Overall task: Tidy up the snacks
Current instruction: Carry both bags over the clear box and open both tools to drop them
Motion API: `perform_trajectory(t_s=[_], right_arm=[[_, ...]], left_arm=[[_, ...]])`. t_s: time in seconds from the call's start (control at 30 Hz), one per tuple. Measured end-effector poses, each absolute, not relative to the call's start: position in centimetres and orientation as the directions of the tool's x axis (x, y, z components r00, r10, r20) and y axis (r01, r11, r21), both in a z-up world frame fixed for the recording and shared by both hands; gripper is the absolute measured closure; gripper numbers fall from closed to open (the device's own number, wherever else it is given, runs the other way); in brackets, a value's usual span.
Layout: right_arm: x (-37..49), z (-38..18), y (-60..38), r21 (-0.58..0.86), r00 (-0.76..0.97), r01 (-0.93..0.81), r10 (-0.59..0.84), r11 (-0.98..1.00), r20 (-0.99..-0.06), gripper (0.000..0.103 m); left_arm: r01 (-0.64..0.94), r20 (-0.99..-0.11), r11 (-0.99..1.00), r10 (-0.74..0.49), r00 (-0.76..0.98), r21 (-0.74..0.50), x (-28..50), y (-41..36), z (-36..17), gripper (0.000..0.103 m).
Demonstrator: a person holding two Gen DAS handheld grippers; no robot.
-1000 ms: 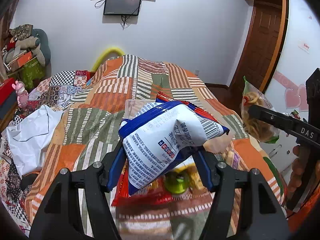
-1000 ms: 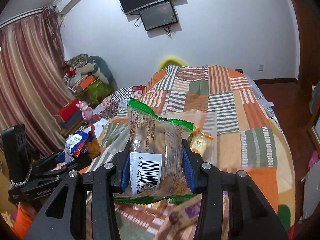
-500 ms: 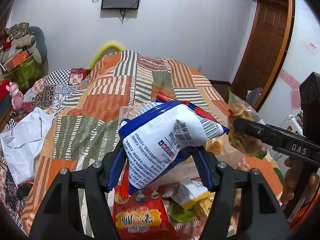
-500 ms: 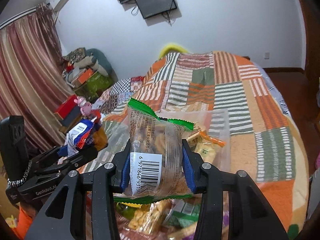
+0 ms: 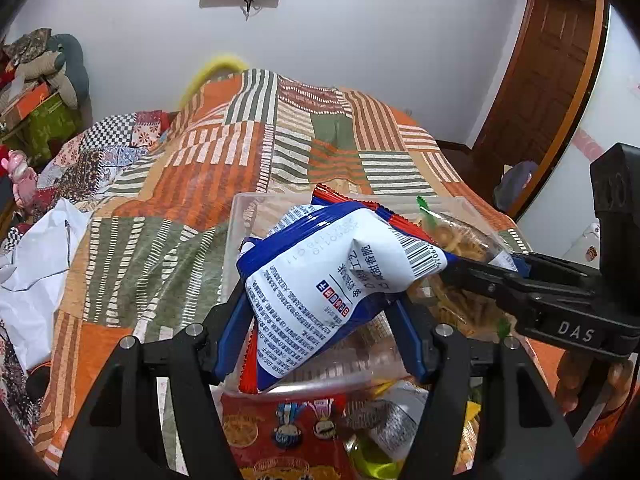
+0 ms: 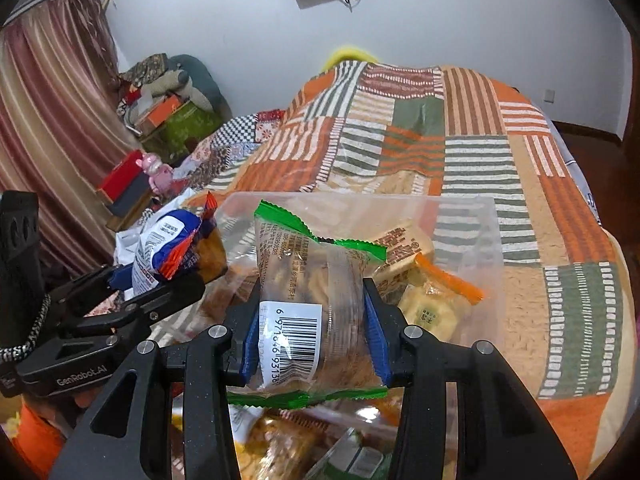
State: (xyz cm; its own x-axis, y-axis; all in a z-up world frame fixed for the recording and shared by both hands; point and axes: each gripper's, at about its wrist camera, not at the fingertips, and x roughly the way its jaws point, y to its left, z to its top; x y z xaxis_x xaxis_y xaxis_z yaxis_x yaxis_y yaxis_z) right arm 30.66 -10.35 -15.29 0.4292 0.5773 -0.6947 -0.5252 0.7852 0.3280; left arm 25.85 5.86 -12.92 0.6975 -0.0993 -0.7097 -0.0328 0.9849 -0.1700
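My left gripper (image 5: 320, 336) is shut on a blue, white and red snack bag (image 5: 336, 272), held above the near edge of a clear plastic bin (image 5: 256, 208) on the bed. My right gripper (image 6: 312, 344) is shut on a clear green-edged cookie pack (image 6: 312, 292), held over the same bin (image 6: 472, 216). The left gripper and its bag (image 6: 168, 248) show at the left of the right wrist view. The right gripper and its pack (image 5: 460, 240) show at the right of the left wrist view. Snack packets (image 6: 432, 300) lie inside the bin.
Loose snack packs (image 5: 288, 432) lie on the patchwork quilt (image 5: 224, 160) in front of the bin. A white plastic bag (image 5: 36, 264) lies at the left. Boxes and soft toys (image 6: 168, 112) stand by the curtain. A wooden door (image 5: 536, 92) is at the right.
Both grippers have moved forward and down with their packs, from above the loose snack pile to over the clear bin. The two grippers are closer together.
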Motion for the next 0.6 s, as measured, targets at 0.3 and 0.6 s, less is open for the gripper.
perform_trajectory(t_s=[0.3, 0.6], right_arm=[[31.4, -15.9, -9.6, 0.286, 0.448, -0.524, 0.545, 0.802, -0.708, 0.062], [31.4, -16.1, -9.6, 0.262, 0.449, -0.517, 0.518, 0.815, -0.727, 0.059]], left_arm=[[-0.047, -0.748, 0.982, -0.106, 0.655, -0.181, 28.1, 5.7, -14.4, 0.039], [-0.065, -0.771, 0.978, -0.113, 0.626, -0.196, 28.4, 5.7, -14.5, 0.034]])
